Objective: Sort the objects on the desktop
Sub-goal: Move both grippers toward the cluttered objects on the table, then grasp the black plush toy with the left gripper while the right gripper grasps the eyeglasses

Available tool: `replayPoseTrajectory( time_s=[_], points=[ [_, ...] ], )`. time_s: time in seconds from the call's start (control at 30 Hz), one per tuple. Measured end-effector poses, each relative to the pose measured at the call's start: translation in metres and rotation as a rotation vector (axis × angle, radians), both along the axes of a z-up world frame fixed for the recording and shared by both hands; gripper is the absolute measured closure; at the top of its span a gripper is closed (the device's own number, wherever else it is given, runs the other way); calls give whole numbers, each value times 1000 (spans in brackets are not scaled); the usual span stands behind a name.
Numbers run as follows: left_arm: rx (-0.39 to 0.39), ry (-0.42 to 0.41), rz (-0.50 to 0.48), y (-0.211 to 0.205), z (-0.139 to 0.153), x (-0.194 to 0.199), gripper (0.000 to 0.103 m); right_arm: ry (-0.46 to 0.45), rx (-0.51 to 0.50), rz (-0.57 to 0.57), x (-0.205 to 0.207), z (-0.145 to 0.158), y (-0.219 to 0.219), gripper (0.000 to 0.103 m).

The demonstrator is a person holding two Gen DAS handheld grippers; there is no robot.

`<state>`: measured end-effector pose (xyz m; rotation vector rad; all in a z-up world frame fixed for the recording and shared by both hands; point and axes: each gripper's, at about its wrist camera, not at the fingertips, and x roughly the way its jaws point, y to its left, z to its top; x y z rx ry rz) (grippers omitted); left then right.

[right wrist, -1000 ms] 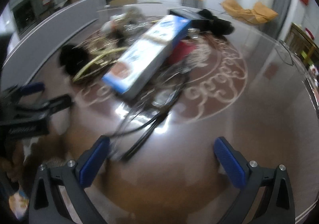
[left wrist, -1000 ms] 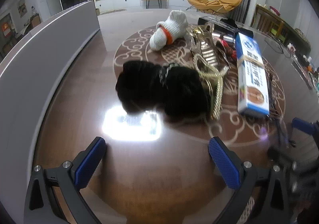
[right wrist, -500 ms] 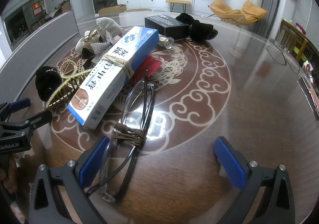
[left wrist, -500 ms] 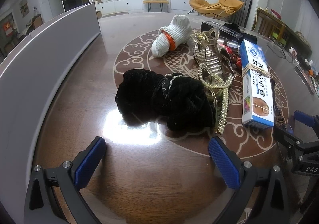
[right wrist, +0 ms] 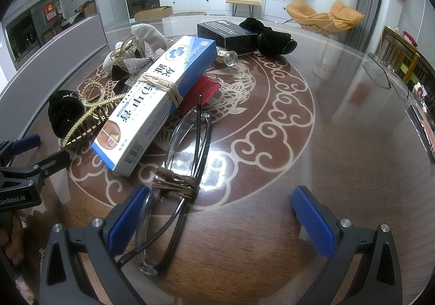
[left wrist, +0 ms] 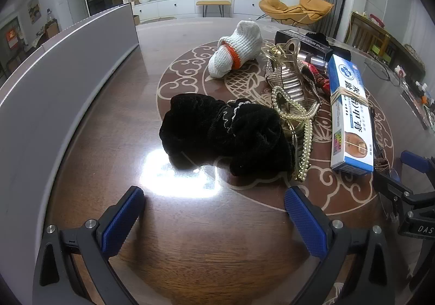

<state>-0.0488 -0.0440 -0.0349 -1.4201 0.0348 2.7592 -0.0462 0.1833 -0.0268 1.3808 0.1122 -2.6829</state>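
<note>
A pile of objects lies on the round brown table (left wrist: pixel 217 237). My left gripper (left wrist: pixel 214 220) is open and empty, just short of a black velvet scrunchie (left wrist: pixel 225 134). Behind the scrunchie lie a pearl hair clip (left wrist: pixel 296 112), a white knitted sock (left wrist: pixel 236 49) and a blue-and-white box (left wrist: pixel 349 112). My right gripper (right wrist: pixel 220 220) is open and empty. Folded glasses (right wrist: pixel 179 185) bound with brown cord lie by its left finger (right wrist: pixel 127 220). The blue-and-white box (right wrist: pixel 155 104) lies just beyond the glasses.
A grey panel (left wrist: pixel 54 74) runs along the table's left side. A black box (right wrist: pixel 228 36), a small glass bottle (right wrist: pixel 227 56), a red cloth (right wrist: pixel 201 93) and another black scrunchie (right wrist: pixel 272 38) lie further back. The left gripper shows at the right wrist view's left edge (right wrist: pixel 24 169).
The right gripper has moved in toward the glasses and the view has steadied from a blur. The left gripper has held nearly still in front of the black scrunchie.
</note>
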Motion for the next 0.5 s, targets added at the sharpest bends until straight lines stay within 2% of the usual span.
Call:
replayPoseTrajectory(
  time_s=[0.4, 0.5],
  points=[
    [0, -3, 13, -1, 0, 1, 0, 0, 0, 0, 1, 0, 0, 0],
    [12, -28, 36, -5, 2, 2, 0, 0, 0, 0, 0, 0, 0, 0]
  ],
)
